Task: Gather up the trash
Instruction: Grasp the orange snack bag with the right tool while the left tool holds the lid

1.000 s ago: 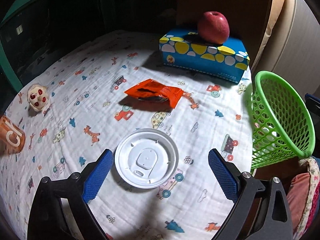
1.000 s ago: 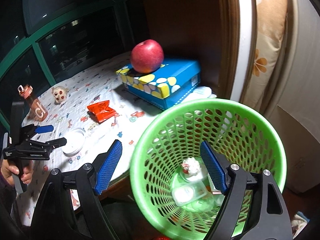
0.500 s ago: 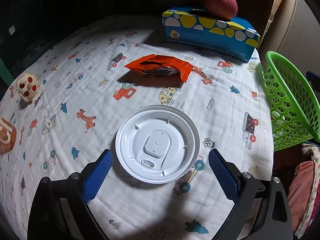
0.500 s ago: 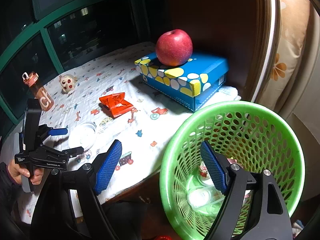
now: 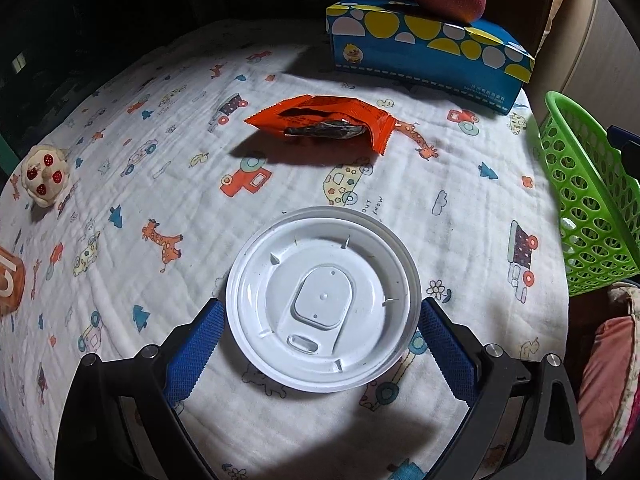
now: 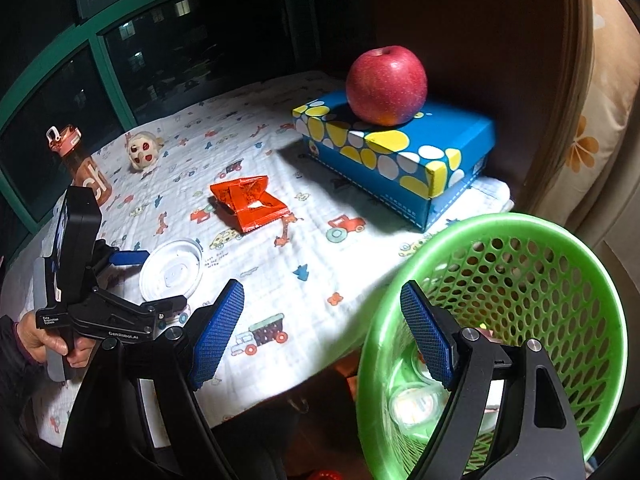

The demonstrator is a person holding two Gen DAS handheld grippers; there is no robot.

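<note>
A white plastic cup lid lies upside down on the patterned tablecloth; it also shows in the right wrist view. My left gripper is open with a blue pad on each side of the lid, close to its rim. An open orange snack wrapper lies beyond it, also seen in the right wrist view. My right gripper is open and empty, over the rim of the green mesh basket, which holds some trash.
A blue spotted tissue box with a red apple on it stands at the back. A small spotted toy and an orange bottle are at the left. The basket is off the table's right edge.
My left gripper has moved forward and down so its pads now flank the lid. My right gripper has shifted left, away from the basket's middle to its rim.
</note>
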